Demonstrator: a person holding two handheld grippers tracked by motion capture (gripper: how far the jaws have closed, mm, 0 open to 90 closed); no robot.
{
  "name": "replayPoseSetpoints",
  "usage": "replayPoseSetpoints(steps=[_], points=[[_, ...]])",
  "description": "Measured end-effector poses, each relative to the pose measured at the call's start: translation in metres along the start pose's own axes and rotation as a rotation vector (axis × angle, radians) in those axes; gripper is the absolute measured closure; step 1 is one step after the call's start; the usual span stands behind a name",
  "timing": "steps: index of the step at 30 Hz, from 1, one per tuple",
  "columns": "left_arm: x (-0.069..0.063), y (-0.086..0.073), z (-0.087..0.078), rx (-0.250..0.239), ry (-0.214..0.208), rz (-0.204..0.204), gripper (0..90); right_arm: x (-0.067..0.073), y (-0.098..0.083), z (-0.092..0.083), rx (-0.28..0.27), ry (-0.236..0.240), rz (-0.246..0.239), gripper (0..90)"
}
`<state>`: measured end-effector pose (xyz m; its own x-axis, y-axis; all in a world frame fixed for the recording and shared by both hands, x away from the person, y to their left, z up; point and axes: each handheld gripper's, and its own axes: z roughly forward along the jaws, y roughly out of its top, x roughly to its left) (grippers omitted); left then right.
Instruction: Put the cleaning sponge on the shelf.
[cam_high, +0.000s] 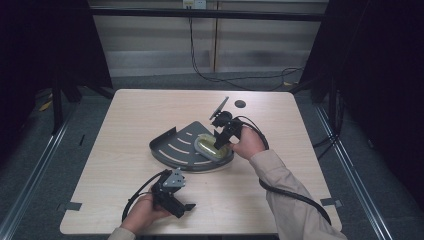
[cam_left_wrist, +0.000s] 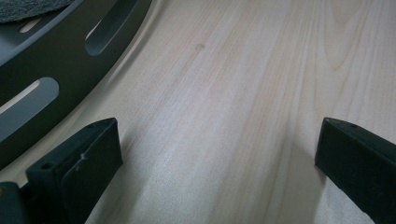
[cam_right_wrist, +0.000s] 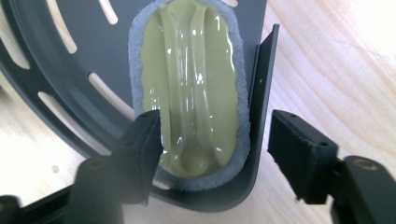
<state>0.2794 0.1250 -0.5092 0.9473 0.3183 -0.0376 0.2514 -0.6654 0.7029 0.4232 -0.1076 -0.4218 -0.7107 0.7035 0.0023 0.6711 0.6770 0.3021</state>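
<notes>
Pale wooden worktop (cam_high: 135, 120) carrying a dark grey, slotted, fan-shaped corner shelf (cam_high: 175, 145) at its centre. A scrubbing pad (cam_right_wrist: 191, 88), with a glossy olive-green grip on a grey abrasive base, lies in the shelf against its raised wall. Right gripper (cam_right_wrist: 212, 140) straddles pad and wall, jaws parted, one touching the pad. Left gripper (cam_left_wrist: 217, 154) rests near the worktop's front edge, jaws wide apart over bare wood.

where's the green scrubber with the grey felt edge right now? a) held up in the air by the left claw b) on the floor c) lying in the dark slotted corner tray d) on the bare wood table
C: the green plastic scrubber with grey felt edge lies flat inside the dark grey slotted metal corner tray, against its raised wall.
</notes>
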Motion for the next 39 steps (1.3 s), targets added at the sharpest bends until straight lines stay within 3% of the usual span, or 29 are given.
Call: replayPoseSetpoints(steps=[9, 39], points=[[0.0, 0.0, 0.0, 0.001, 0.0, 0.001, 0.0, 0.003, 0.003, -0.005, 0.017, 0.007, -0.015, 24.4], [0.0, 0.0, 0.0, 0.0, 0.0, 0.0, 0.0, 0.002, -0.015, -0.033, 0.012, 0.053, -0.08, 20.1]])
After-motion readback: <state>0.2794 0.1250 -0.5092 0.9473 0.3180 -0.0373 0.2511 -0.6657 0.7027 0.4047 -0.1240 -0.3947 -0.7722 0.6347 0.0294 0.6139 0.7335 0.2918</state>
